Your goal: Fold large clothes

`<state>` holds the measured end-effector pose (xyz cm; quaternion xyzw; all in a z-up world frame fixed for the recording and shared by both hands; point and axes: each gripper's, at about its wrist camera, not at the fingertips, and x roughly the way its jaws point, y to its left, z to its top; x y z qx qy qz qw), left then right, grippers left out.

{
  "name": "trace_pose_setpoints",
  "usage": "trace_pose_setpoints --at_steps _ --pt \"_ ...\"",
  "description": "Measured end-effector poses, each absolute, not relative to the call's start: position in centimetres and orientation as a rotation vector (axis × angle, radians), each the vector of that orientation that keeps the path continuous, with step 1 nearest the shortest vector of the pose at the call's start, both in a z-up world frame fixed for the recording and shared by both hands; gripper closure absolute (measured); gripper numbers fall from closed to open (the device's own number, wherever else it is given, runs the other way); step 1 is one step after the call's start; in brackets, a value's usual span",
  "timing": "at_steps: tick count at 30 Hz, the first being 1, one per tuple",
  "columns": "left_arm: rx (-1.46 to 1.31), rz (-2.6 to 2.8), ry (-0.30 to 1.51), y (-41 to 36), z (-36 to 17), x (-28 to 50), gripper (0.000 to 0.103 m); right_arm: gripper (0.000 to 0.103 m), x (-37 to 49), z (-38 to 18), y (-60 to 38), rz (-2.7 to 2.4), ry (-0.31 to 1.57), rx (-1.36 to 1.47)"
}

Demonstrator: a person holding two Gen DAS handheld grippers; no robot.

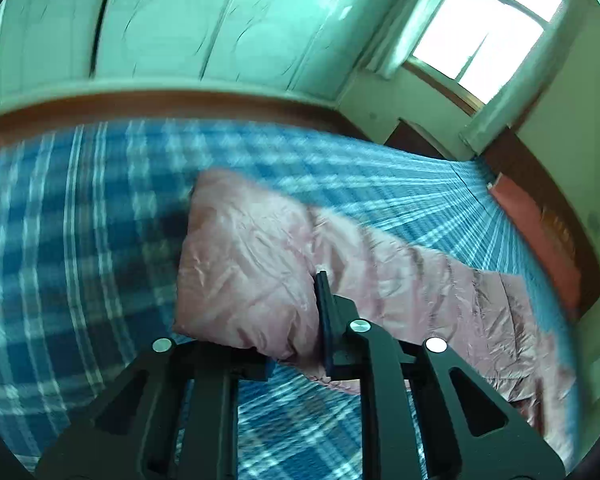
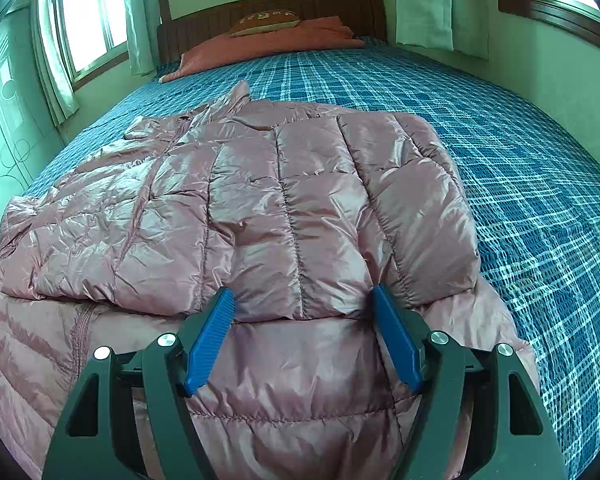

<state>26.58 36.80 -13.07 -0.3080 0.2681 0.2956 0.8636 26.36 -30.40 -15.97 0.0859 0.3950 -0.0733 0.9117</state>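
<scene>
Pink quilted down jacket (image 2: 260,208) spread across blue plaid bedsheet (image 2: 520,184), filling centre and lower left of right wrist view; one panel folded over onto lower body.

Right gripper (image 2: 304,332) at bottom centre, jaws spread wide, blue pads (image 2: 210,344) either side of folded edge, nothing pinched.

Left wrist view blurred. Left gripper (image 1: 324,320) at lower centre, clenched on jacket fabric, cloth bunched at pad tips.

Orange pillow (image 2: 268,40) against wooden headboard (image 2: 340,4), top centre. Window (image 1: 488,36) upper right in left view.

Glossy quilted pink jacket (image 2: 260,208), woven-looking checked bedspread (image 2: 520,200), wooden headboard (image 2: 340,8)
</scene>
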Motion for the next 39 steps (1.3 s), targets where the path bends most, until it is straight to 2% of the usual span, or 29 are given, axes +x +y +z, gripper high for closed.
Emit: trace_pose_setpoints --at_steps 6,9,11,18,27,28,30,34,39 --pt "-0.362 0.467 0.536 27.4 -7.8 32.8 0.091 0.031 26.3 -16.0 -30.4 -0.147 0.810 0.190" --pt "-0.255 0.356 0.548 21.9 -6.7 36.4 0.091 0.020 26.6 -16.2 -30.2 -0.126 0.824 0.182" --pt "-0.172 0.276 0.556 17.7 -6.6 38.8 0.091 0.017 26.9 -16.3 -30.0 -0.128 0.835 0.165" --pt "0.045 0.083 0.609 6.1 -9.2 43.0 0.091 0.016 27.0 -16.4 -30.0 -0.119 0.836 0.177" --pt "0.195 -0.024 0.701 -0.3 -13.9 44.9 0.091 0.015 26.8 -16.5 -30.3 -0.107 0.823 0.204" --pt "0.212 -0.034 0.706 -0.9 -14.0 45.2 0.090 0.015 26.8 -16.5 -30.3 -0.105 0.822 0.206" --pt "0.227 -0.060 0.711 -1.7 -14.0 45.3 0.077 0.015 26.7 -16.4 -30.4 -0.104 0.820 0.208" --pt "0.233 -0.115 0.674 -3.4 -13.2 44.8 0.039 0.015 26.6 -16.4 -30.4 -0.103 0.819 0.212" --pt "0.257 -0.172 0.623 -7.8 -11.9 39.5 0.035 0.015 26.7 -16.4 -30.5 -0.103 0.819 0.212"
